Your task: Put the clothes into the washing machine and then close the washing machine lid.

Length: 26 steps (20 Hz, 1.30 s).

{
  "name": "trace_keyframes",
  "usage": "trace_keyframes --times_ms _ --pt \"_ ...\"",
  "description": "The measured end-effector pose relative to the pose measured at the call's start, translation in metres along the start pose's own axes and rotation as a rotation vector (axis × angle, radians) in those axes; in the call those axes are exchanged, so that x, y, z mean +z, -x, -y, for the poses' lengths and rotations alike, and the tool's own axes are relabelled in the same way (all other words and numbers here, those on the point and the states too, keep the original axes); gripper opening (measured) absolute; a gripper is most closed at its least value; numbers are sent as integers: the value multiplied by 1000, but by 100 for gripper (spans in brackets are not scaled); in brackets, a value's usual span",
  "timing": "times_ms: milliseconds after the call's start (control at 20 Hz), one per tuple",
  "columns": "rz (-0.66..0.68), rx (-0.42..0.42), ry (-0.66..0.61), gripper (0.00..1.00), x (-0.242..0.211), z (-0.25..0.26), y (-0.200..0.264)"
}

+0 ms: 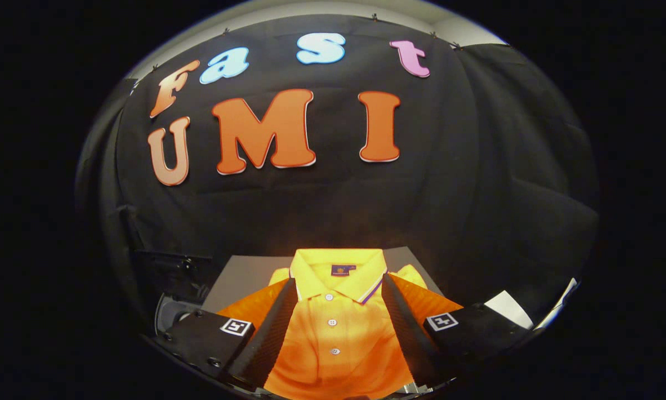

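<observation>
A folded orange and yellow polo shirt (333,333) lies flat on a grey surface (244,278), collar pointing away from me. My gripper (338,283) hangs over the shirt with its fingers spread wide, one on each side of the button placket, tips level with the collar. Nothing is between the fingers except the shirt below them; whether they touch the cloth I cannot tell. To the left of the grey surface a dark machine part with a rounded grey opening (171,311) shows, largely hidden behind my left finger mount.
Black cloth walls close the booth behind and on both sides. A white strip (510,308) lies on the right beyond the finger mount. A dark hinged panel (171,266) stands at the left above the rounded opening.
</observation>
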<state>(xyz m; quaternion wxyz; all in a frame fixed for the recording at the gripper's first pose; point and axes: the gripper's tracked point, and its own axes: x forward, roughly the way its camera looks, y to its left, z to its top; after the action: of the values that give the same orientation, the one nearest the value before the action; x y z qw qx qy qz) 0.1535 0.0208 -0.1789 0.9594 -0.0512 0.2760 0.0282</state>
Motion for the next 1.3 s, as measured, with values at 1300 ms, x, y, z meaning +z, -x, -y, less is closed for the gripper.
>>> trace_keyframes --times_ms 1300 --pt "-289 88 -24 100 -66 1 -25"
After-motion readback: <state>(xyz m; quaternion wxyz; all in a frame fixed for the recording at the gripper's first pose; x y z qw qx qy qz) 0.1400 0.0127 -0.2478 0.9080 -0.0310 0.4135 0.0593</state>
